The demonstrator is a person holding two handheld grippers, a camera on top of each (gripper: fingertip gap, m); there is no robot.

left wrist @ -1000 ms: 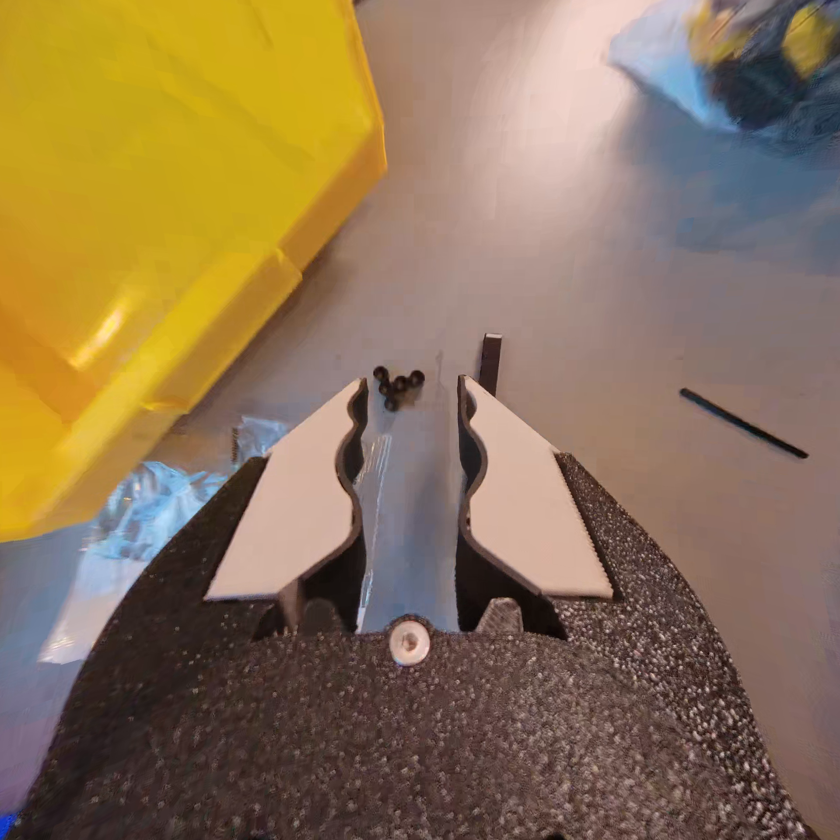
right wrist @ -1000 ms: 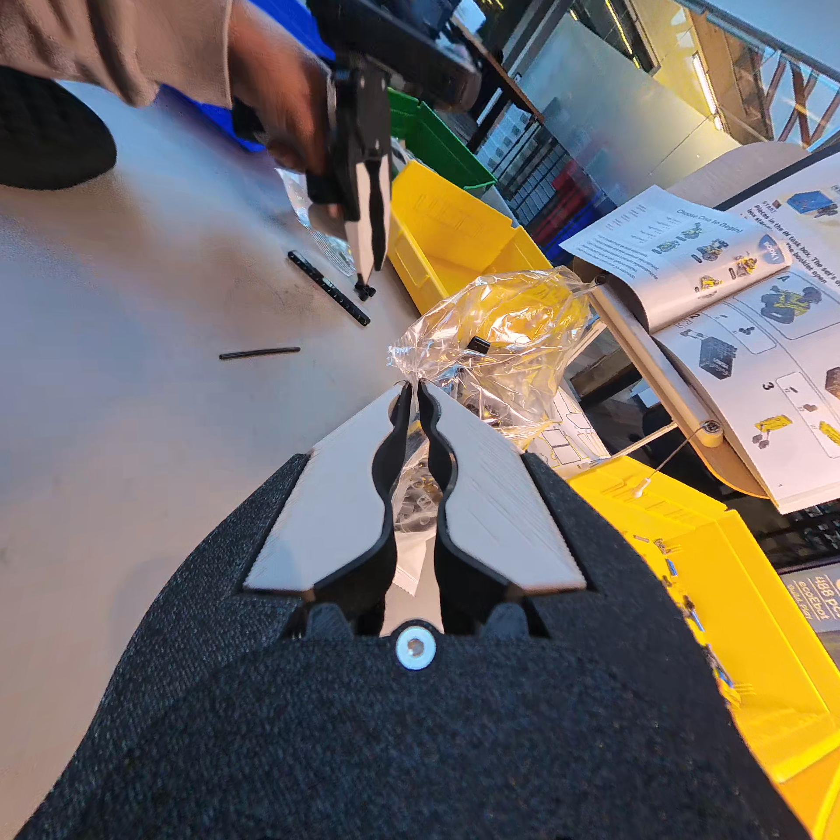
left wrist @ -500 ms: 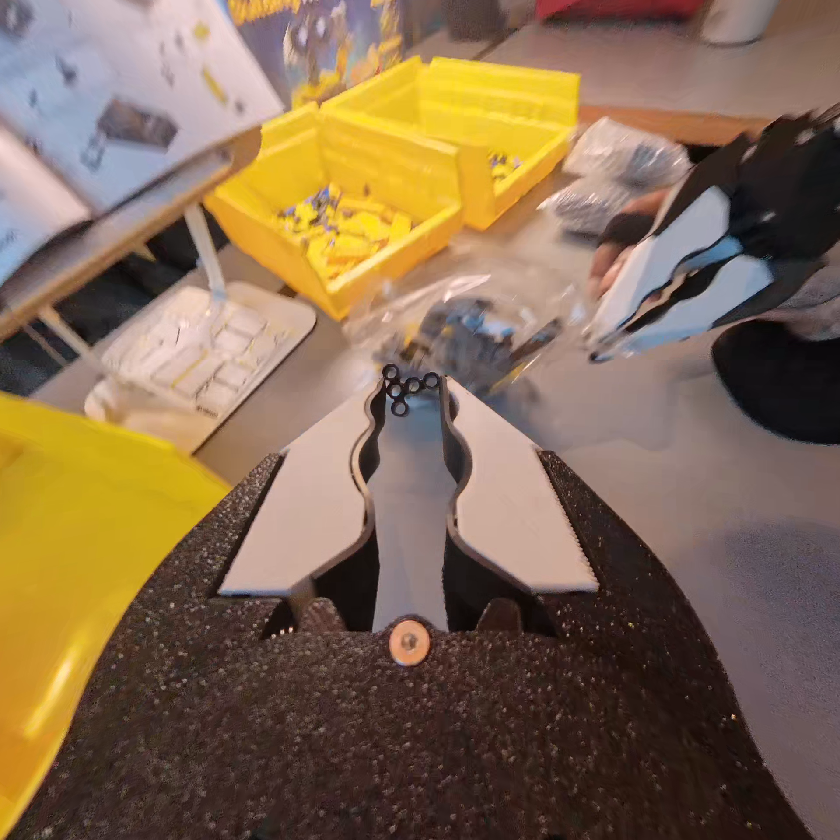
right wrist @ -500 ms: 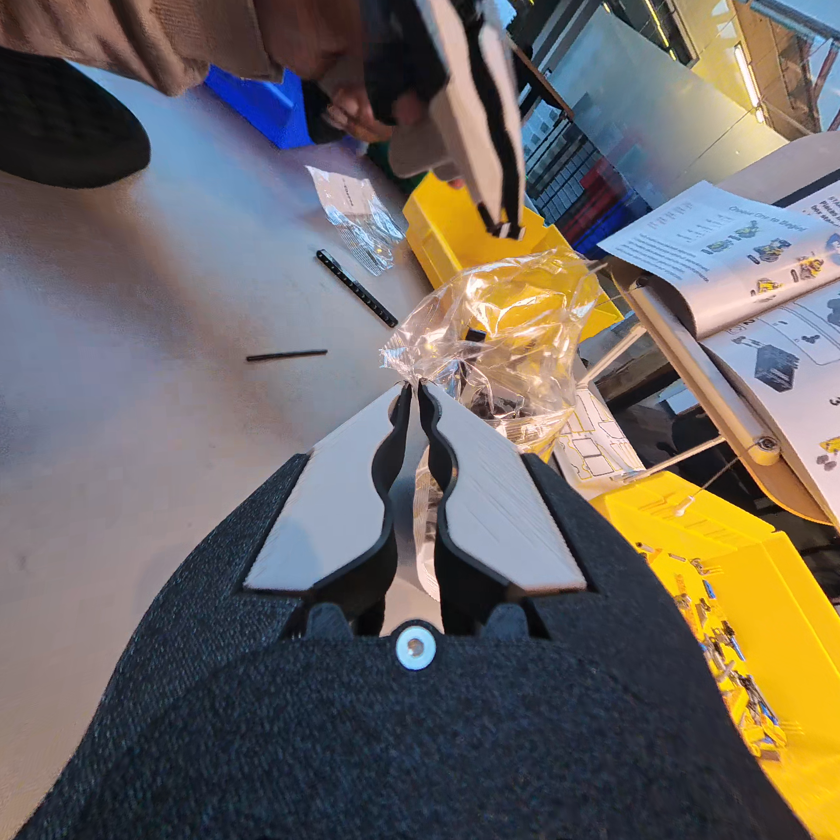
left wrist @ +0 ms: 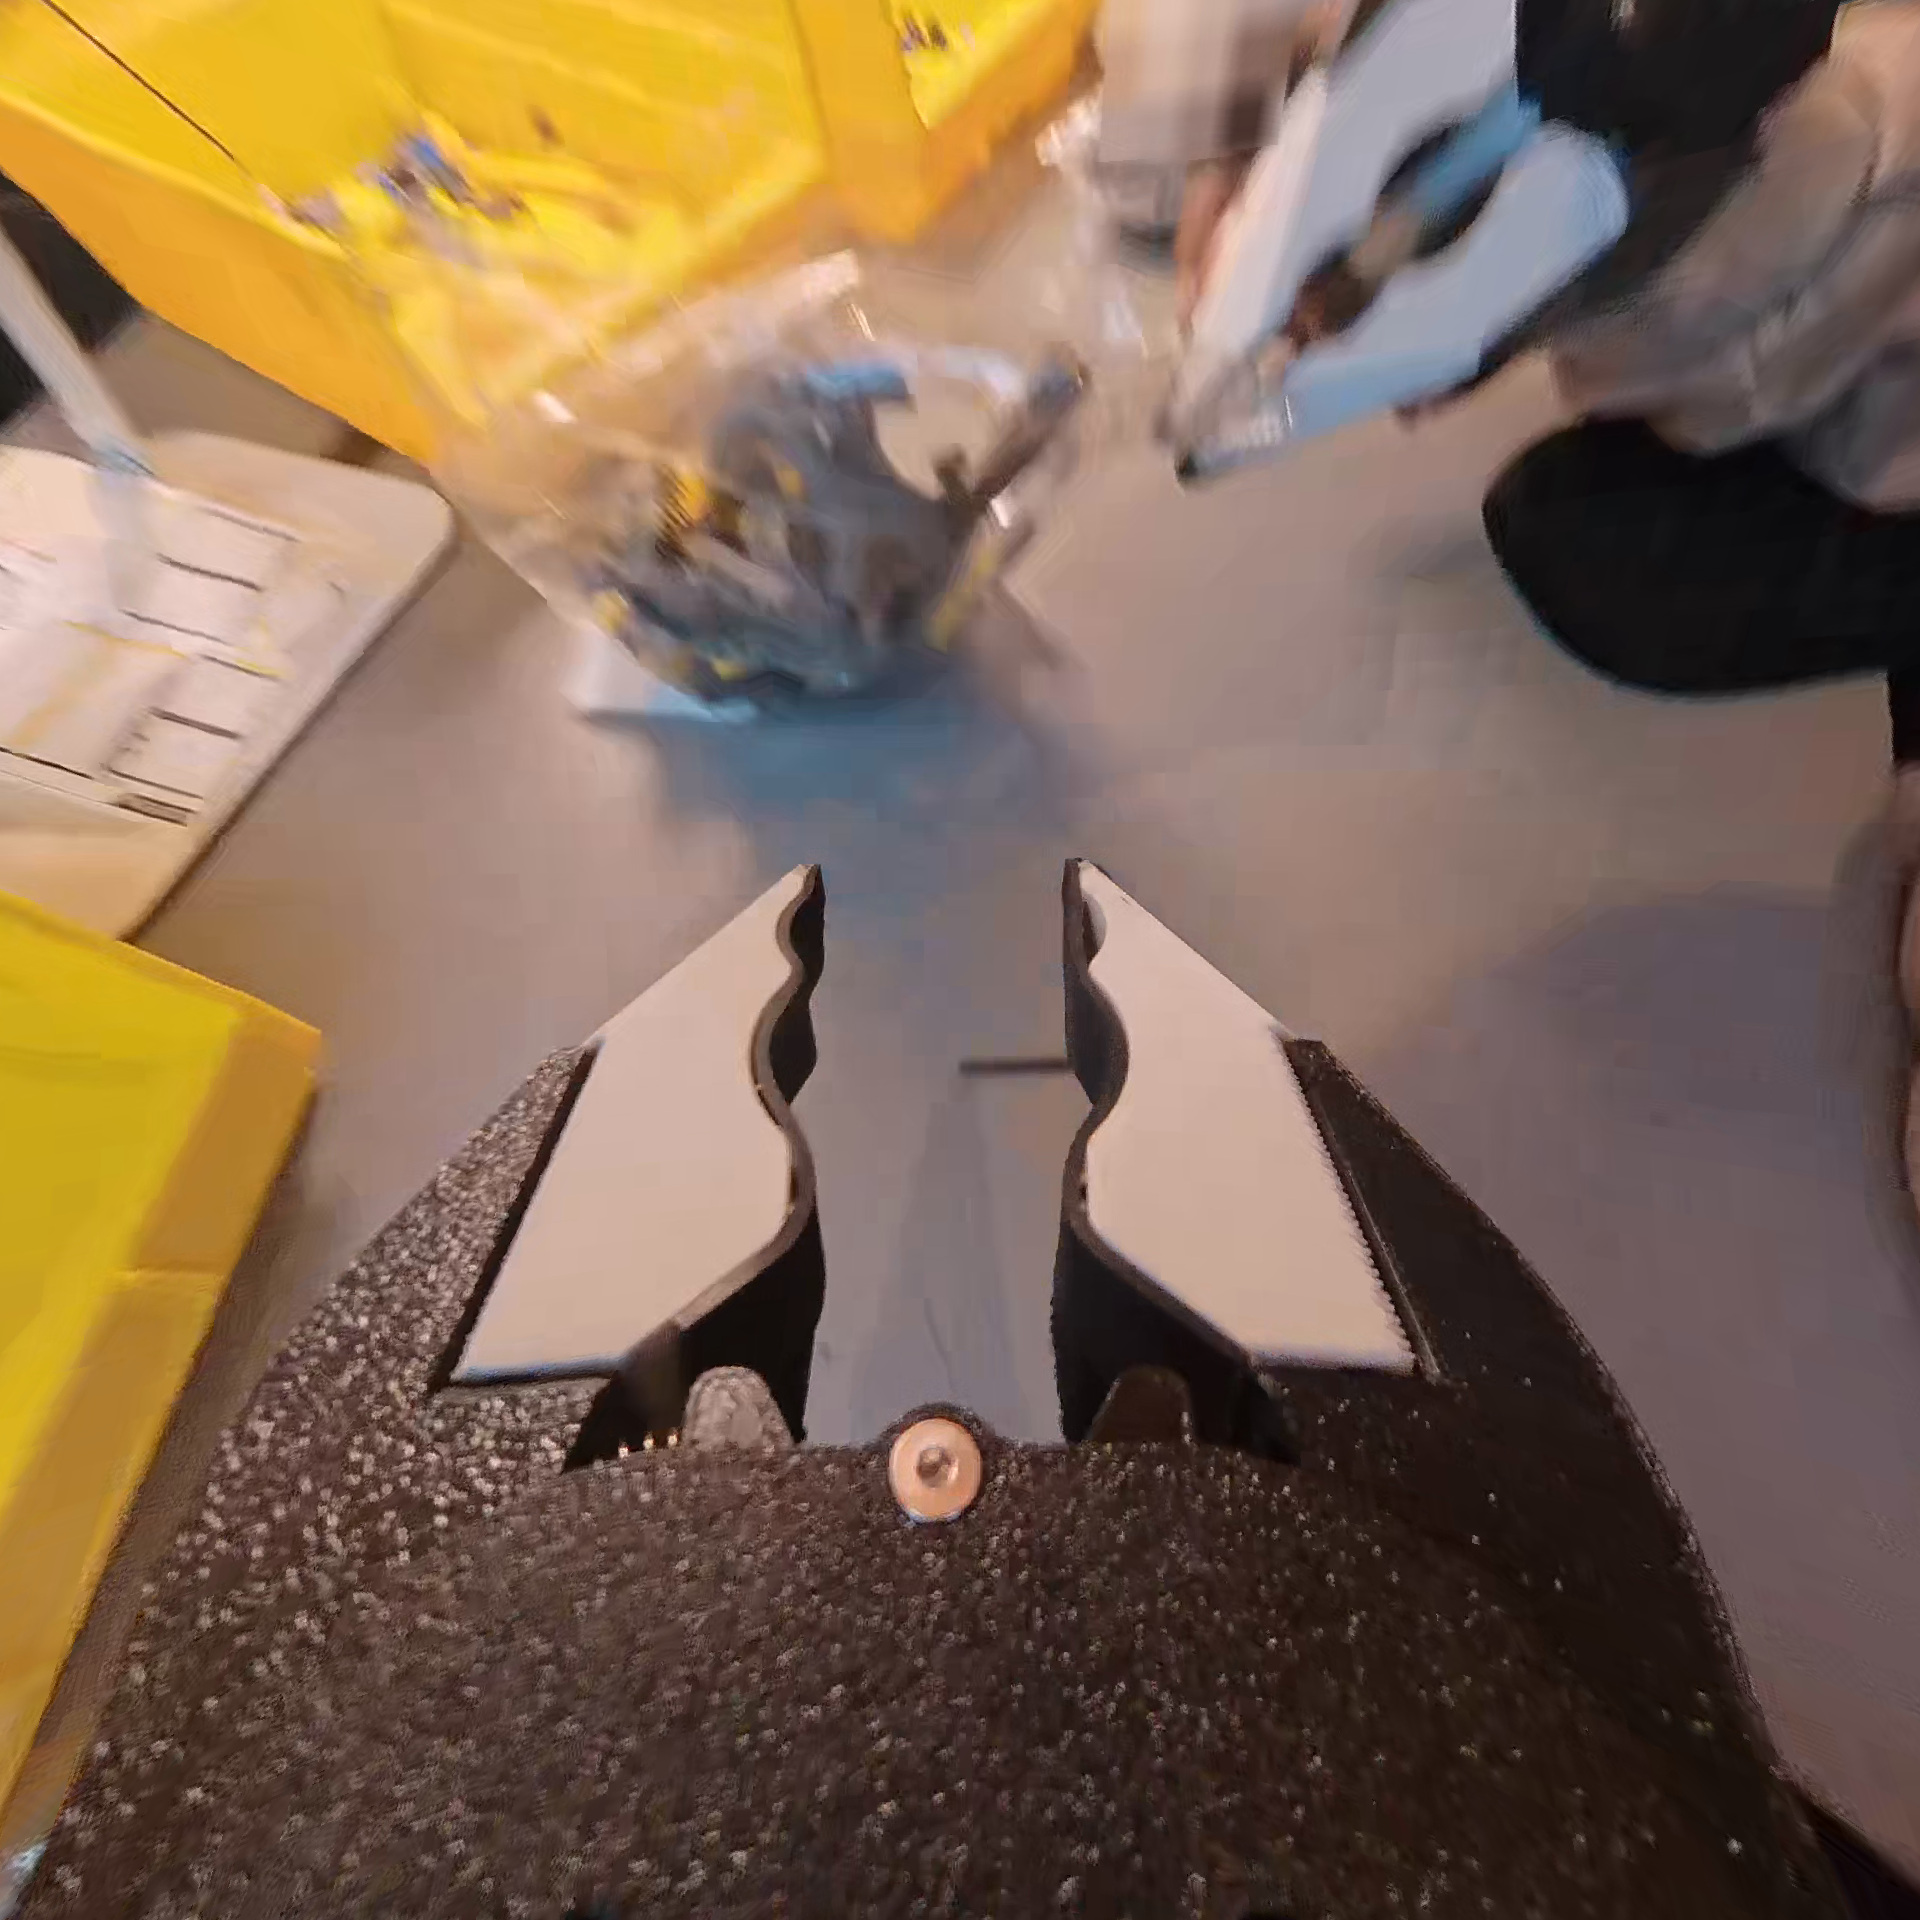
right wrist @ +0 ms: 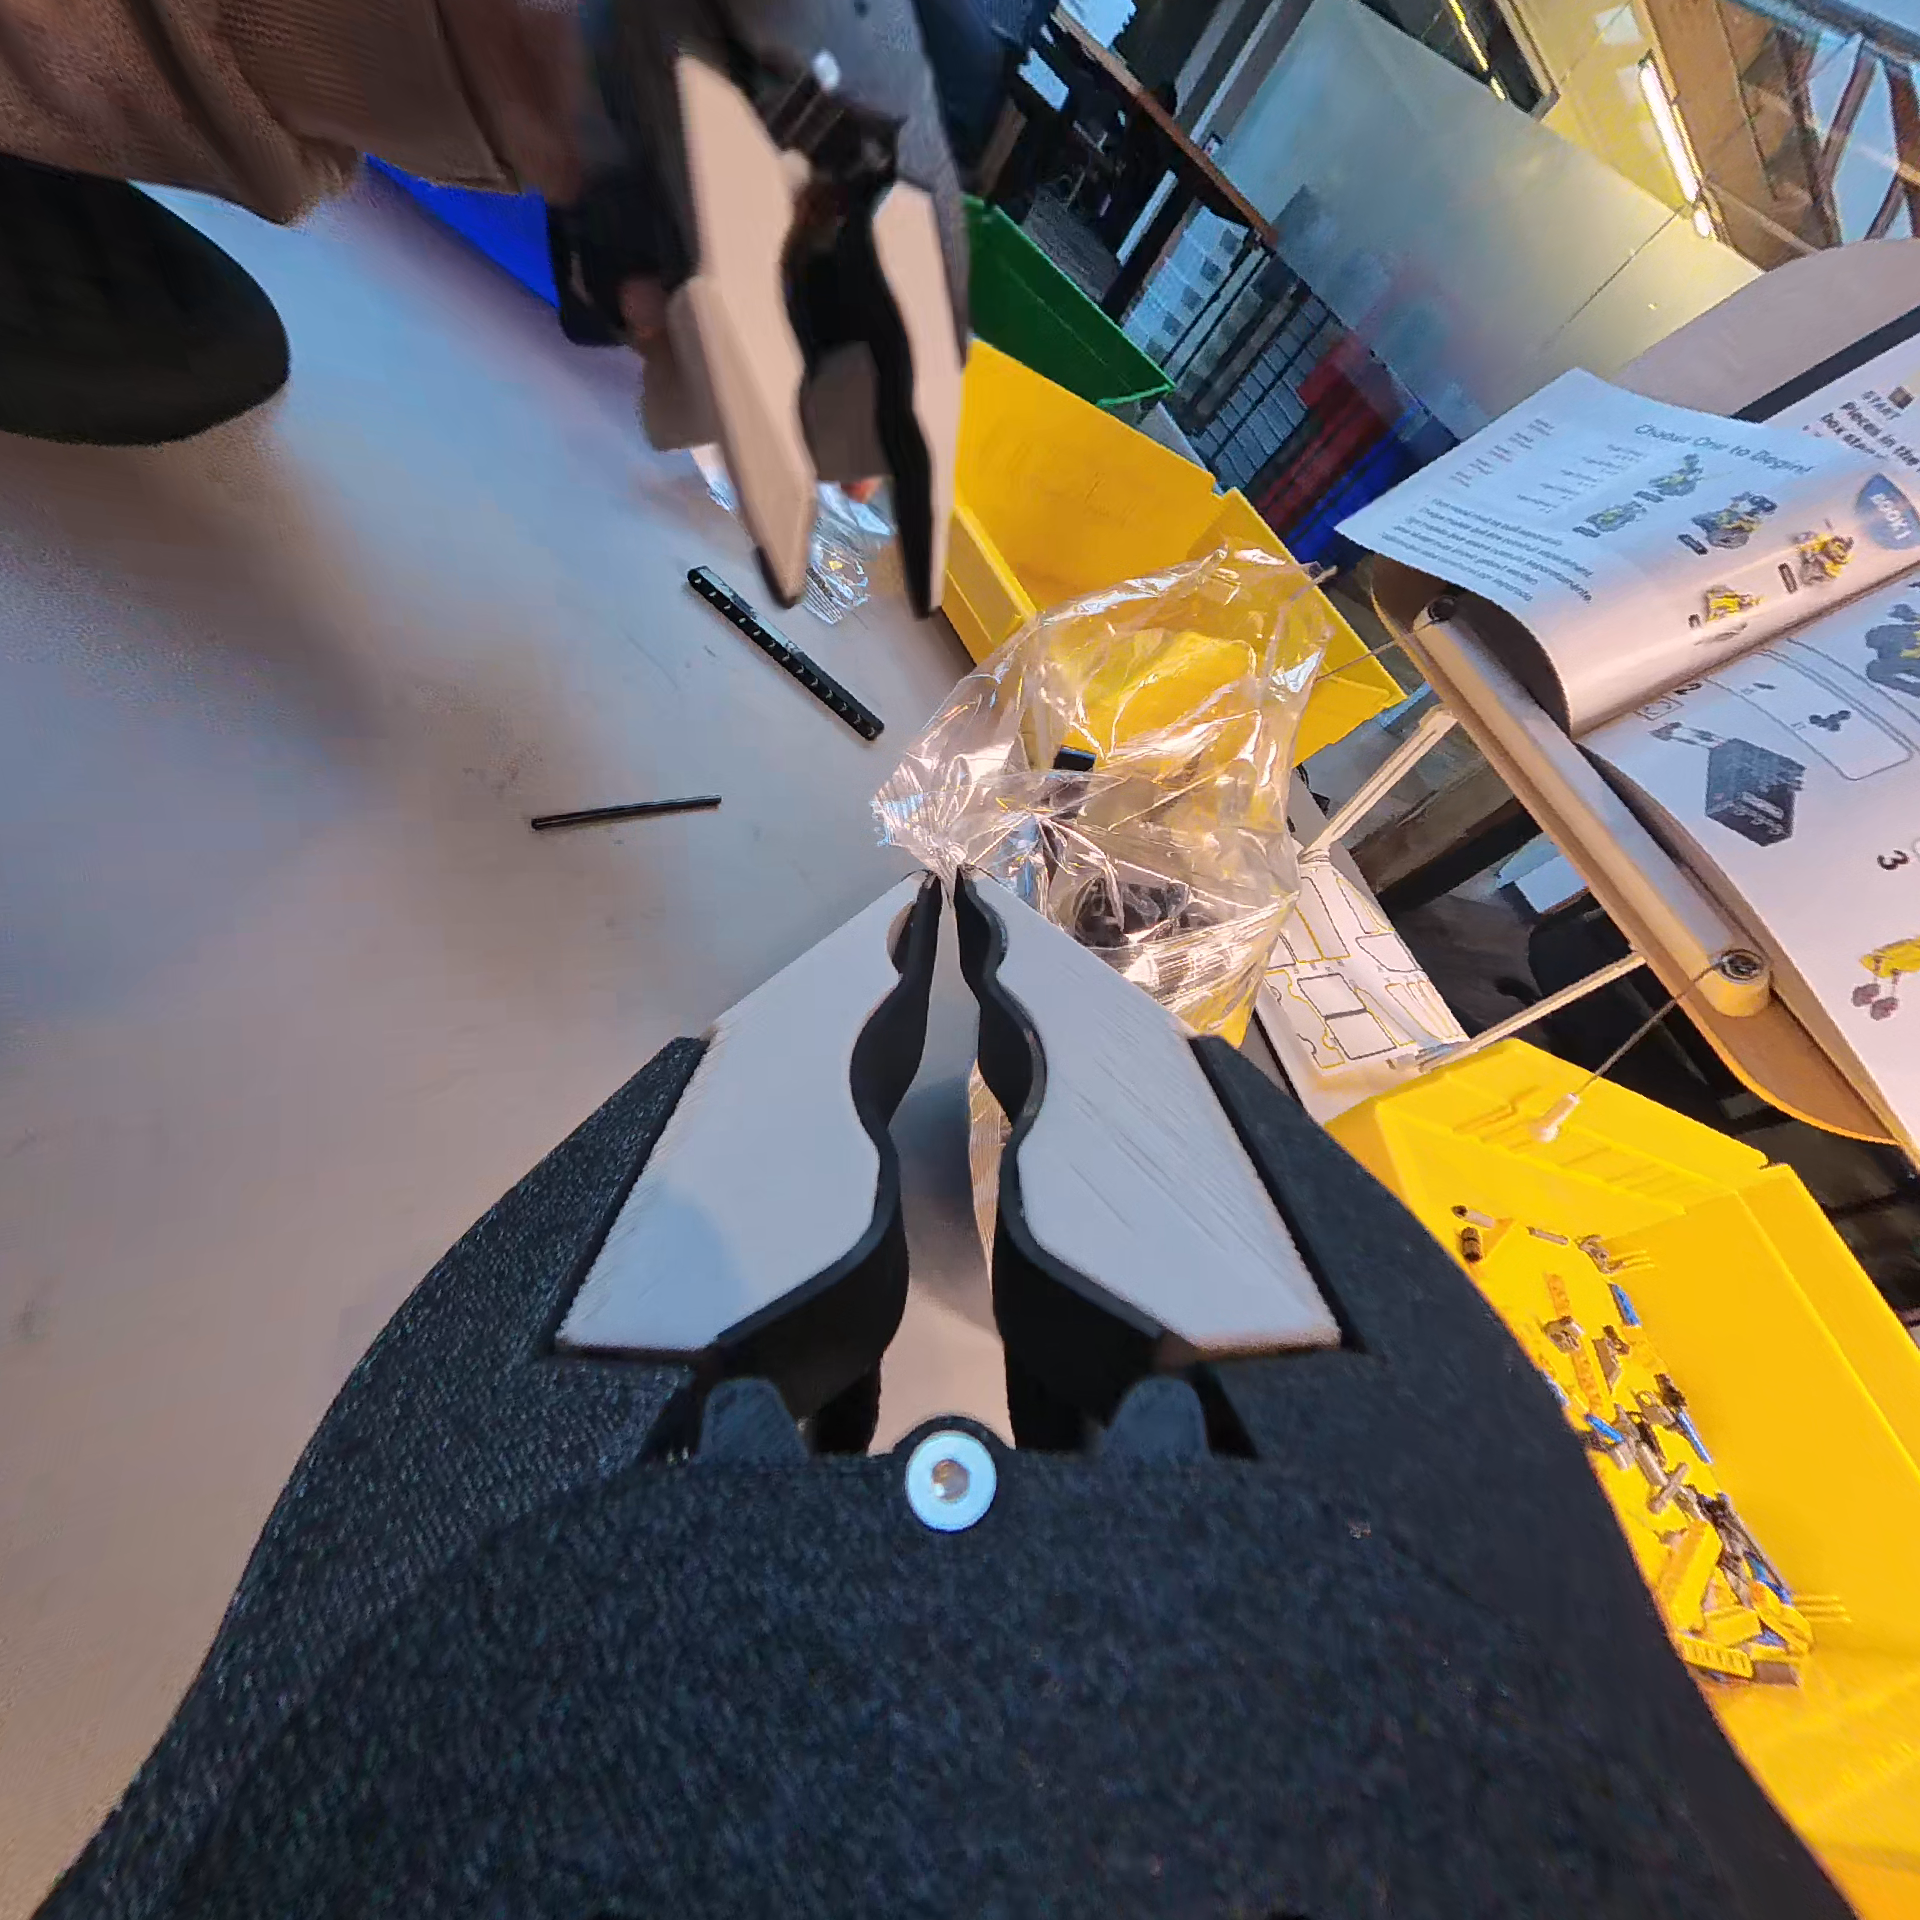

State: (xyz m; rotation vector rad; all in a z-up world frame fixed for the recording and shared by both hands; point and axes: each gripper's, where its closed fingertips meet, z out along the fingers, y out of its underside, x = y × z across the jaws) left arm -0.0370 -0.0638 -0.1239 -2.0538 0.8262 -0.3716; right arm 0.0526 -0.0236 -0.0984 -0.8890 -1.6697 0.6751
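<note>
Two grippers work over a grey table [right wrist: 312, 935] in what we take for a workshop, with shelving blurred beyond. Left of our right gripper [right wrist: 948, 883] lie a thin black rod [right wrist: 627, 811] and a black holed beam [right wrist: 784, 655]; above them hangs the left gripper [right wrist: 852, 603], jaws parted and holding nothing. Our right gripper is pinched tight on the crumpled edge of a clear plastic bag [right wrist: 1122, 769] of small dark parts, just ahead of the tips. Right of it sit yellow bins [right wrist: 1714, 1299] holding small pieces, and an open instruction booklet [right wrist: 1662, 540] on a stand; we see printed text and pictures on its pages.

In the left wrist view, the left gripper [left wrist: 943, 883] gapes over bare table, the bag [left wrist: 790, 520] well ahead.
</note>
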